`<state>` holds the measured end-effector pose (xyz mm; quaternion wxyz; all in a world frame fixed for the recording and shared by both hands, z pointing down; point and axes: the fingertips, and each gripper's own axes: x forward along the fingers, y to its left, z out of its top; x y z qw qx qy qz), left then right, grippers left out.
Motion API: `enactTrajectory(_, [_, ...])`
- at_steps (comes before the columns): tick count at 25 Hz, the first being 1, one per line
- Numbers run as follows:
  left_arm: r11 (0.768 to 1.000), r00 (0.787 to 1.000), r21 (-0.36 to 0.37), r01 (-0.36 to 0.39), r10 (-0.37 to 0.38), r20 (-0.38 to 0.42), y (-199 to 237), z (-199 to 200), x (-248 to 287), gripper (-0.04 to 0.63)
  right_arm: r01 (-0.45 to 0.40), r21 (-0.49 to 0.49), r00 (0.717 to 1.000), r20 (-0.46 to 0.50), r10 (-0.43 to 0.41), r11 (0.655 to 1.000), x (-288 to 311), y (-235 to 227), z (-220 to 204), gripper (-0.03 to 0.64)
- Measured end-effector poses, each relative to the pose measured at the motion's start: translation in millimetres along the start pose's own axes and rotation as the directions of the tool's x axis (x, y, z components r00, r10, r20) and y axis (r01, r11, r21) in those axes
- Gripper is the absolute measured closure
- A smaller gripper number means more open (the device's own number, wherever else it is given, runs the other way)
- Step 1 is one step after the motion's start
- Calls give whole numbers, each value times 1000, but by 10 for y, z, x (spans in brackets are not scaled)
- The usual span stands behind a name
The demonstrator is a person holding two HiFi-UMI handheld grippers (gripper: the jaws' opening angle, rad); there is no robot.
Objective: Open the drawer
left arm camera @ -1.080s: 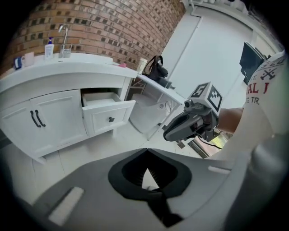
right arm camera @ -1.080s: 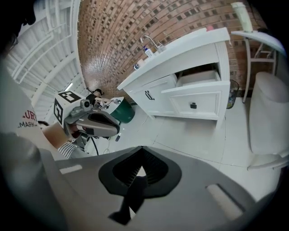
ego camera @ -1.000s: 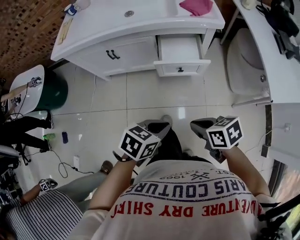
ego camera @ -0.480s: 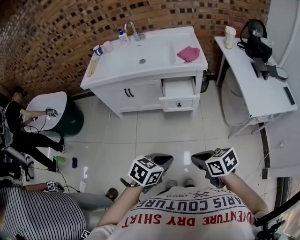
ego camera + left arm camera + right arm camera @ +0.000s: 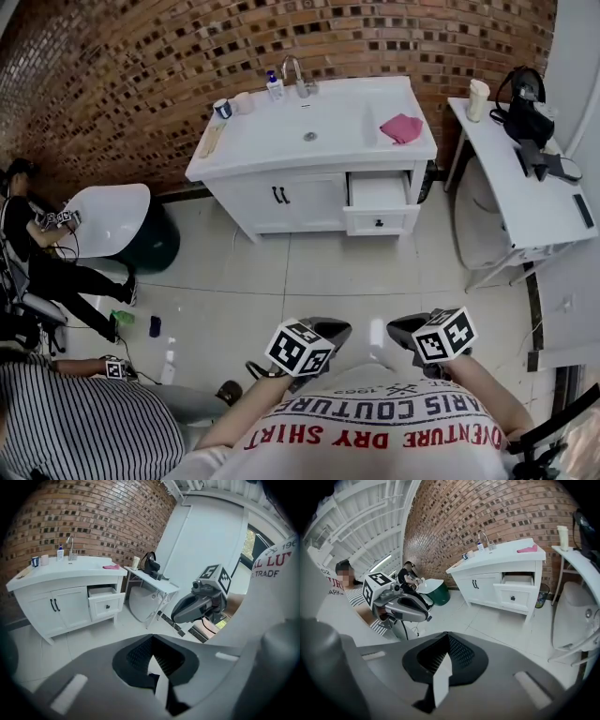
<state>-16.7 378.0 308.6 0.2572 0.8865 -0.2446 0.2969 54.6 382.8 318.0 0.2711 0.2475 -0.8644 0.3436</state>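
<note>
One open drawer (image 5: 380, 220), contents indistinct.

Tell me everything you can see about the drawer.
The drawer is white, looks like painted wood, with a framed front panel and one small dark knob at its centre. It sits at the right end of the sink cabinet, pulled partly out. Its inside looks empty. Nothing touches it.

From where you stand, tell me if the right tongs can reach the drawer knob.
Probably not. The right tongs are shut, close to the person's body, and a wide stretch of floor lies between them and the drawer knob. Nothing blocks the path; stepping closer should do.
</note>
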Motion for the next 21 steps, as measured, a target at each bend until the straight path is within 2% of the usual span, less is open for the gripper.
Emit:
enactTrajectory(8, [1000,1000,24,2,-1,-14,-13,-16,-15,600,14,-5,1000,1,-14,1000,20,-1,68,611])
enactTrajectory(21, [1000,1000,24,-4,4,-10,65,9,4,600,40,-39,999,-4,-40,998,75,-82,169,611])
